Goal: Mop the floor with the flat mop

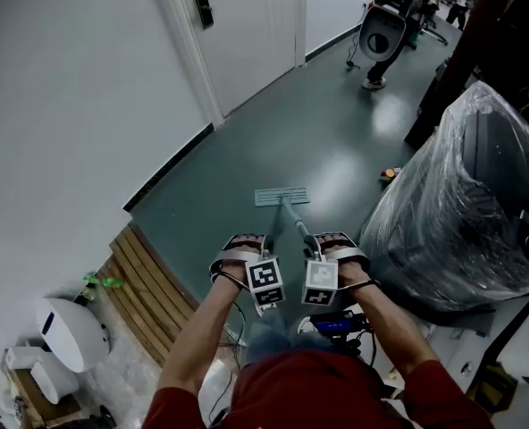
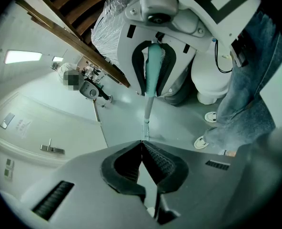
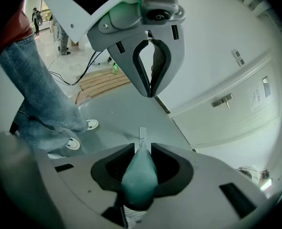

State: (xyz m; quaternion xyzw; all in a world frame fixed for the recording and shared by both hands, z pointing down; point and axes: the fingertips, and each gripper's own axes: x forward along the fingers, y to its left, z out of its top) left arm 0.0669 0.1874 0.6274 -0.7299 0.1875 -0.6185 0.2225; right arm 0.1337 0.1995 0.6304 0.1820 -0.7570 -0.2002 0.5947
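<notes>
The flat mop's head (image 1: 281,196) lies flat on the grey-green floor (image 1: 309,123) ahead of me. Its pole (image 1: 296,224) slants back toward my hands. My right gripper (image 3: 141,148) is shut on the teal grip of the handle (image 3: 139,175), and the mop head (image 3: 142,133) shows small beyond its tips. My left gripper (image 2: 142,144) is shut with nothing between its jaws; only floor shows through the gap. It faces the right gripper (image 2: 149,93) closely, beside the pole (image 2: 146,111). In the head view the left gripper (image 1: 249,256) and right gripper (image 1: 331,253) sit side by side.
A large plastic-wrapped object (image 1: 466,195) stands close on the right. Wooden slats (image 1: 148,284) and a white round device (image 1: 68,333) lie at the lower left by the white wall. A closed door (image 1: 247,25) is ahead left. A small colourful item (image 1: 390,173) sits on the floor.
</notes>
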